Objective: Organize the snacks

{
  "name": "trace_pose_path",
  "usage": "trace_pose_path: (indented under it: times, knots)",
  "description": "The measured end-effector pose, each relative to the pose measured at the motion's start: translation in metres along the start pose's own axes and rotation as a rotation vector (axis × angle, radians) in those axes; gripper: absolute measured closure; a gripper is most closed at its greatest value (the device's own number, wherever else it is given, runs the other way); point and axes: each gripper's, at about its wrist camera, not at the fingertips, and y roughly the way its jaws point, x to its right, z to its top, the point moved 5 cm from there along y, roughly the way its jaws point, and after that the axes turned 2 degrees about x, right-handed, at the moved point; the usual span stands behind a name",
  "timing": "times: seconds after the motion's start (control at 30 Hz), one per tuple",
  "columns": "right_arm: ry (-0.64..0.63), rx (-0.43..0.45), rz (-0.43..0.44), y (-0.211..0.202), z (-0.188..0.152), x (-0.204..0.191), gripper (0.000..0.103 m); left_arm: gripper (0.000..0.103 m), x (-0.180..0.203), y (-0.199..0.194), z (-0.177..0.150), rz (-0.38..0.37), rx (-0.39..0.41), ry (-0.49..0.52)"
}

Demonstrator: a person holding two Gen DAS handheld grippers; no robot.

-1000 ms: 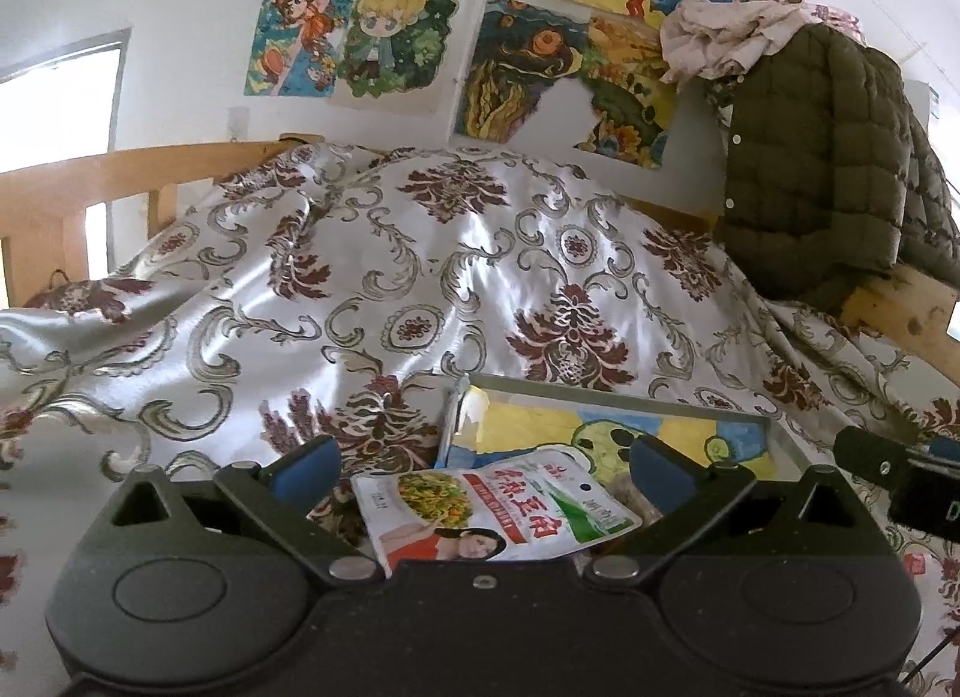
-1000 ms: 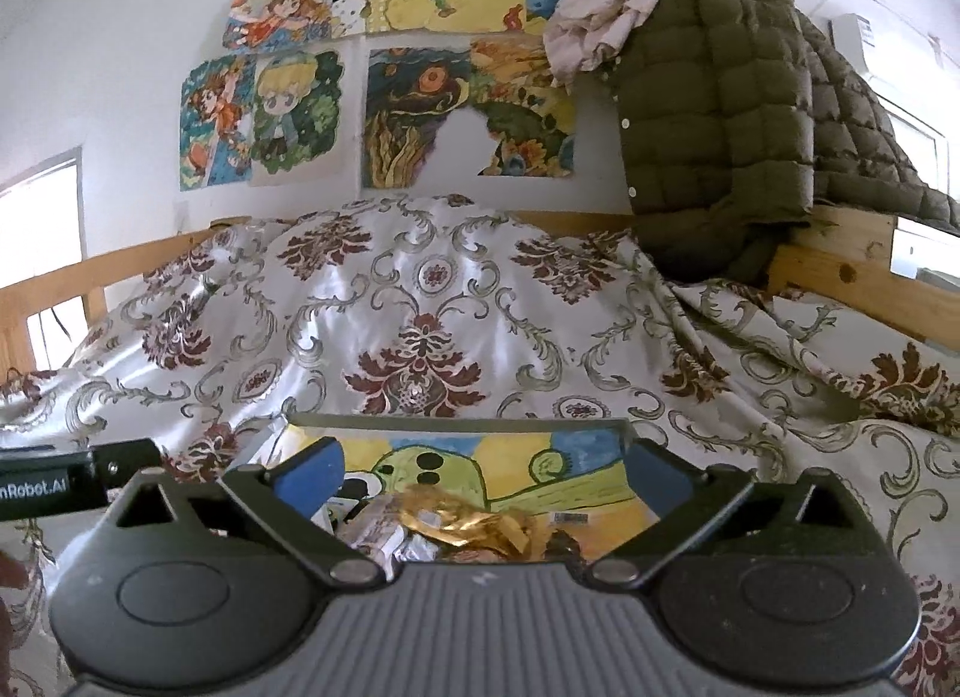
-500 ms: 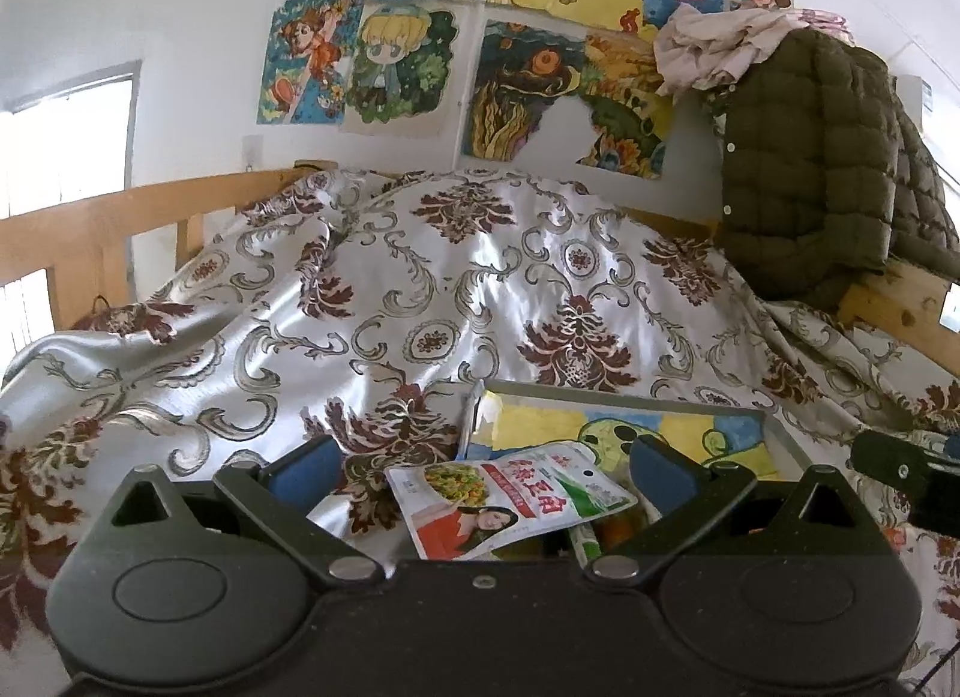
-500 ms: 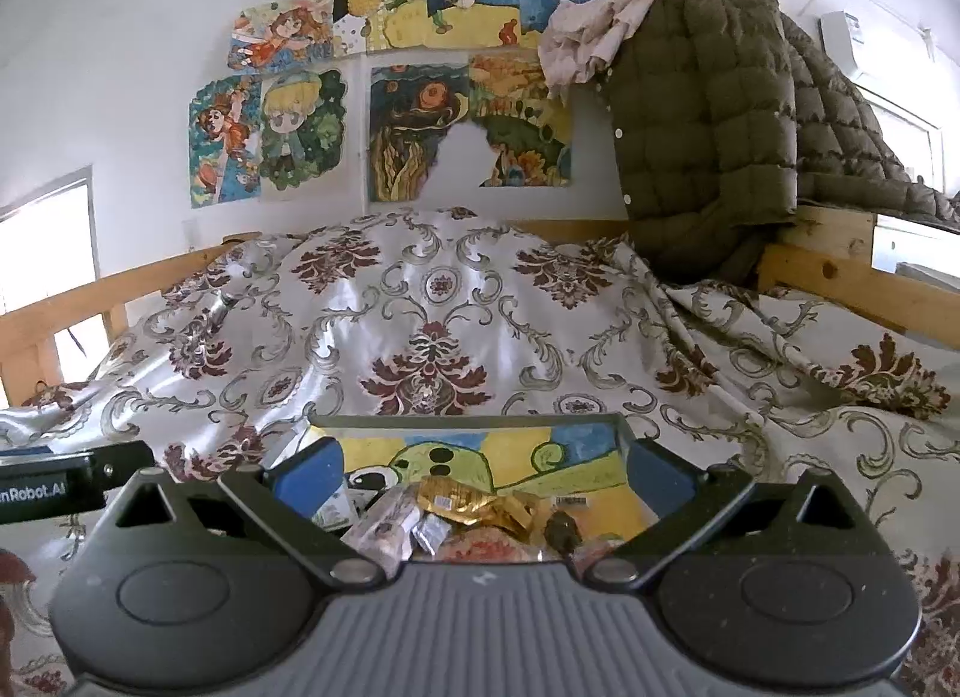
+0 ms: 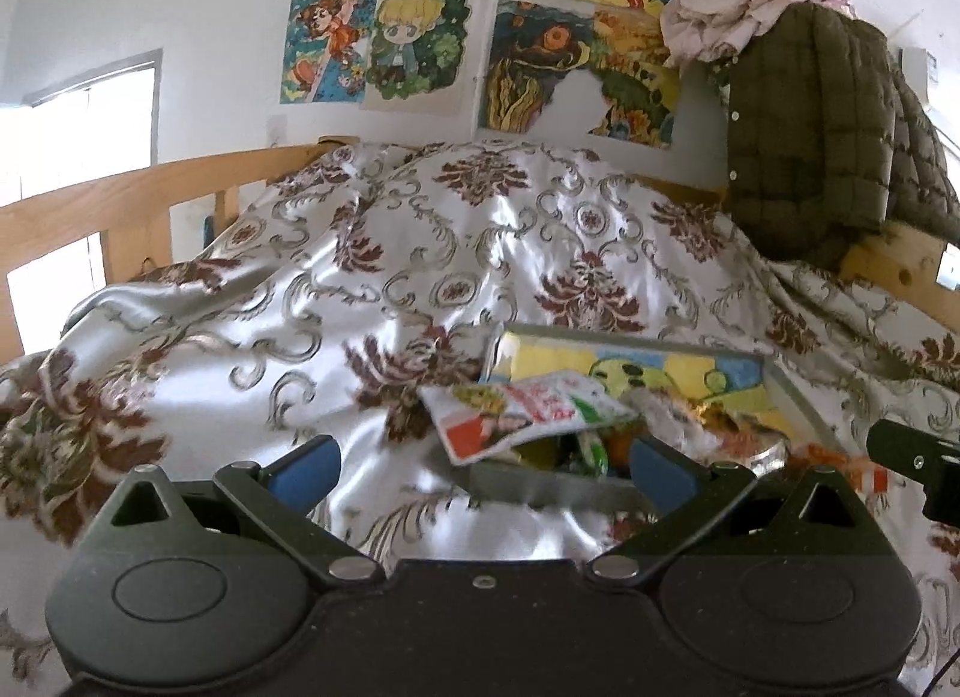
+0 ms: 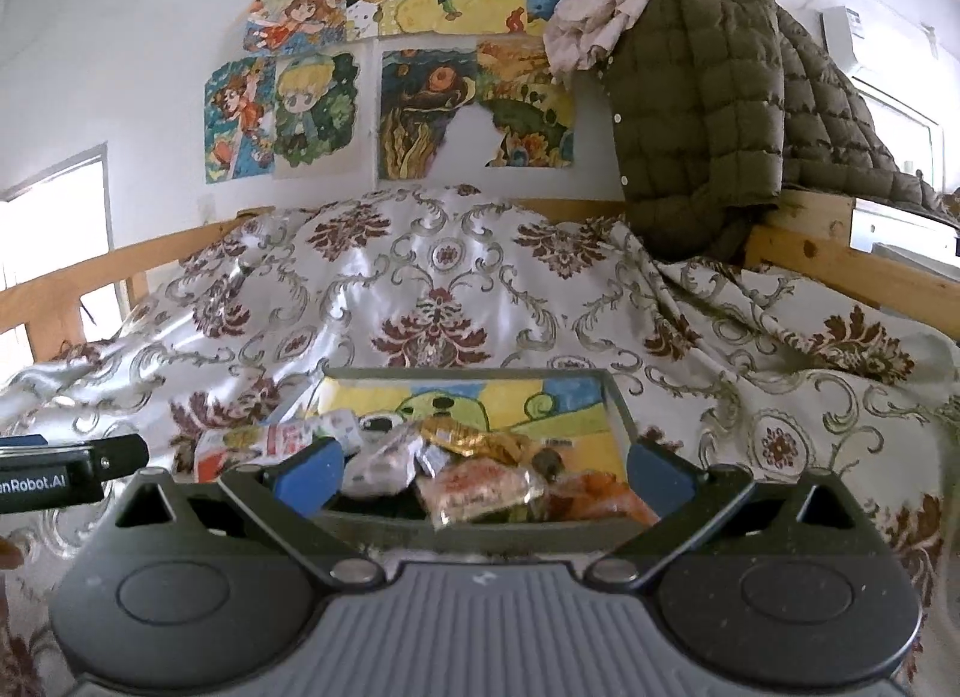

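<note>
A shallow grey tray (image 6: 617, 406) with a painted yellow and blue bottom lies on the bed and holds several snack packets. A white, red and green snack bag (image 5: 522, 412) rests over the tray's left rim (image 5: 540, 487); it also shows in the right wrist view (image 6: 258, 445). A gold wrapper (image 6: 462, 436) and a clear orange packet (image 6: 480, 487) lie in the pile. My left gripper (image 5: 480, 472) is open and empty, just in front of the tray. My right gripper (image 6: 483, 469) is open and empty at the tray's near rim.
A shiny floral bedspread (image 5: 360, 277) covers the bed in folds. Wooden bed rails stand at left (image 5: 90, 205) and right (image 6: 840, 271). An olive quilted jacket (image 6: 708, 96) hangs at the back right. Drawings (image 6: 420, 36) cover the wall. The other gripper shows at each view's edge (image 5: 918, 451).
Both grippers have drawn back from the tray, staying open. More of the tray and its snack pile has come into view. The white, red and green bag lies on the left rim.
</note>
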Motion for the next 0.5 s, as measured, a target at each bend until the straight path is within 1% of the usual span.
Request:
trace_pose_path:
  times: [0.3, 0.5]
  knots:
    - [-0.004, 0.009, 0.012, -0.035, -0.01, -0.002, 0.0, 0.001, -0.006, -0.036, -0.015, 0.028, -0.01, -0.024]
    - [-0.01, 0.0, 0.015, -0.054, -0.018, -0.002, 0.0, 0.001, -0.007, -0.057, -0.026, 0.026, -0.02, -0.036]
